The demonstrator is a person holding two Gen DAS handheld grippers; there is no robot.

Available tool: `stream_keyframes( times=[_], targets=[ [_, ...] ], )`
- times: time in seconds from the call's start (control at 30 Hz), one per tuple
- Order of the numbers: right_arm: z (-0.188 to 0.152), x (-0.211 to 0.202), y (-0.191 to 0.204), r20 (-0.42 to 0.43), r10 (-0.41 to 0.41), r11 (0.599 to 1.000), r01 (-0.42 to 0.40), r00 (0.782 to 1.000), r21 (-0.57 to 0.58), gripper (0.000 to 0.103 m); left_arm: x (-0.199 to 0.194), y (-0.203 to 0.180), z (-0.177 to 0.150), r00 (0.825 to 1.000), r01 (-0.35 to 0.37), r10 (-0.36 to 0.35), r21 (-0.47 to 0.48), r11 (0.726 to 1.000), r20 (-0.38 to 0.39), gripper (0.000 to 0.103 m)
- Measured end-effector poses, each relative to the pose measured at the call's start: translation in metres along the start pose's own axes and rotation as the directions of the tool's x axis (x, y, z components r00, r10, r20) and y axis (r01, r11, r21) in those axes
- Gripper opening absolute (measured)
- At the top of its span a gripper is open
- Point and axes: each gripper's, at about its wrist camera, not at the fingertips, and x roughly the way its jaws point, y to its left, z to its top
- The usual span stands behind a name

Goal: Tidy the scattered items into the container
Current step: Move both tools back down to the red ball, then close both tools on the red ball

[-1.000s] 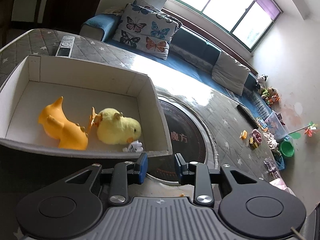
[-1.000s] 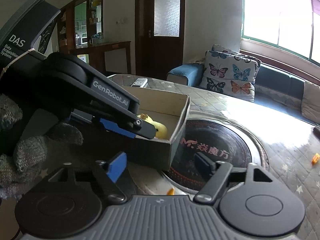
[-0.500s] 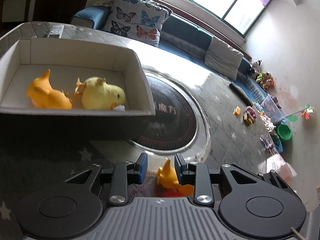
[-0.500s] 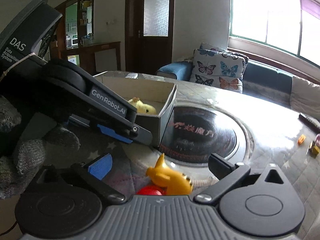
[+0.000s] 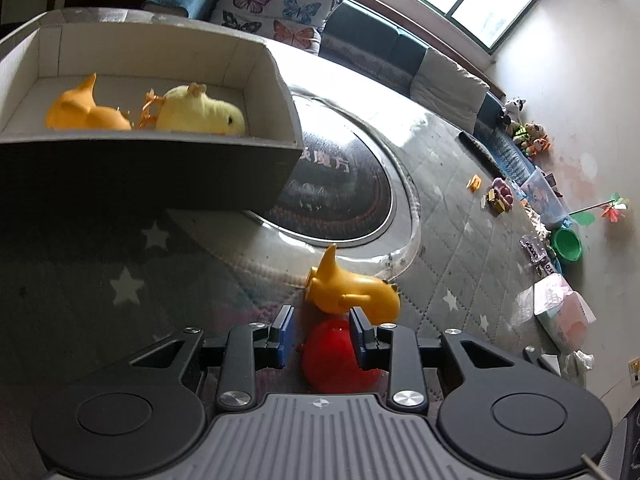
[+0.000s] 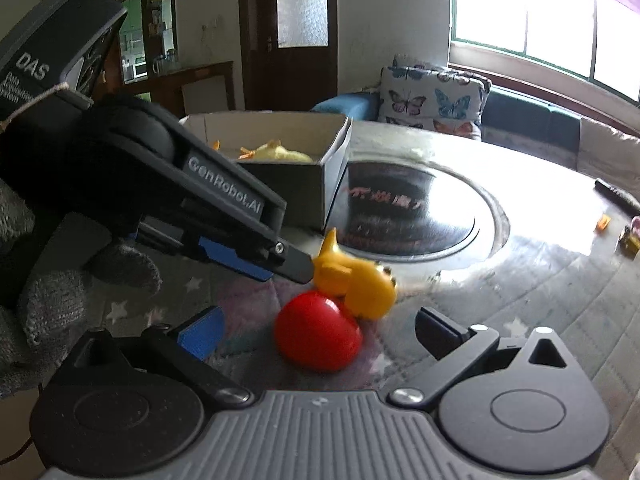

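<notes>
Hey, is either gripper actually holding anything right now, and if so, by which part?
Nothing is held. The left gripper and the open right gripper both hang over the red ball, neither gripping it.

Butterfly cushion on the blue sofa (window side), green bowl beyond.

Open cardboard box: white inside, dark outside, upright on star-patterned table mat. Inside box: orange plastic dolphin toy at left on its side, tail fin up; fluffy yellow plush chick just right of it, lying down, orange feet toward dolphin. Outside box, near its front right corner: second orange dolphin toy on its side, tail fin pointing up toward box (snout away from it). Glossy red rounded toy touching that dolphin, on side farther from box.
</notes>
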Motion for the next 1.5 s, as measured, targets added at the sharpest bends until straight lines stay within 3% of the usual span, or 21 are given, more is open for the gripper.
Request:
stream_keyframes(
  times=[0.7, 1.17, 1.5],
  targets=[
    [-0.014, 0.021, -0.003, -0.057, 0.043, 0.997, -0.039, 0.997, 0.071, 0.078, 0.009, -0.003, -0.007, 1.0, 0.008, -0.008, -0.004, 1.0, -0.029, 0.033],
    [-0.016, 0.023, -0.004, -0.049, -0.013, 0.999, 0.015, 0.999, 0.048, 0.055, 0.01, -0.014, -0.007, 0.999, 0.022, -0.021, 0.01, 1.0, -0.036, 0.034],
    [-0.018, 0.022, -0.002, -0.046, -0.014, 0.999, 0.015, 0.999, 0.03, 0.055, 0.011, -0.024, -0.005, 0.999, 0.009, -0.006, 0.066, 0.998, -0.051, 0.039]
  ],
)
